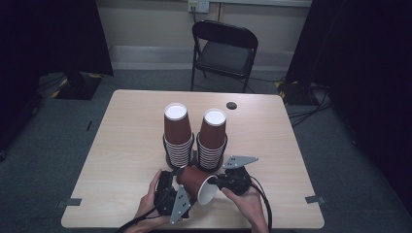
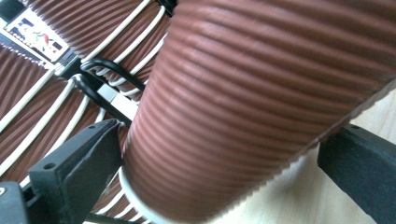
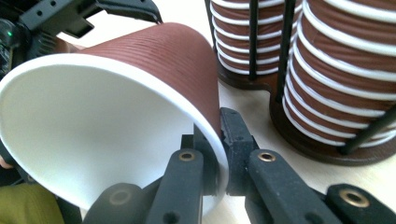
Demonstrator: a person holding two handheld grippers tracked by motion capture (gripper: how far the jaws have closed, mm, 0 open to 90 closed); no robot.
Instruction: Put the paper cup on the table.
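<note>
A brown ribbed paper cup (image 1: 198, 183) is held on its side just above the near part of the table (image 1: 126, 145), its white open mouth turned toward the person's right and its closed base toward the left. In the right gripper view, the cup's rim (image 3: 219, 154) is seen pinched between the two black jaws of the right gripper (image 1: 219, 183), one jaw inside the white lining and one outside on the brown wall, so the jaws are nearly closed with only the paper wall between them. In the left gripper view, the cup's ribbed side (image 2: 252, 107) is seen lying between the jaws of the left gripper (image 1: 174, 180), which are spread wide; the left-hand jaw is set against the cup near its base, while a strip of table can be seen between the cup and the other jaw, so a firm grasp cannot be confirmed there.

Just beyond the cup, two stacks of the same brown cups are stood upside down side by side, each in a dark wire holder: the left stack (image 1: 177, 131) and the right stack (image 1: 212, 136). A small dark round hole (image 1: 231, 105) is seen in the tabletop behind them. A black folding chair (image 1: 223, 51) is placed beyond the far edge of the table.
</note>
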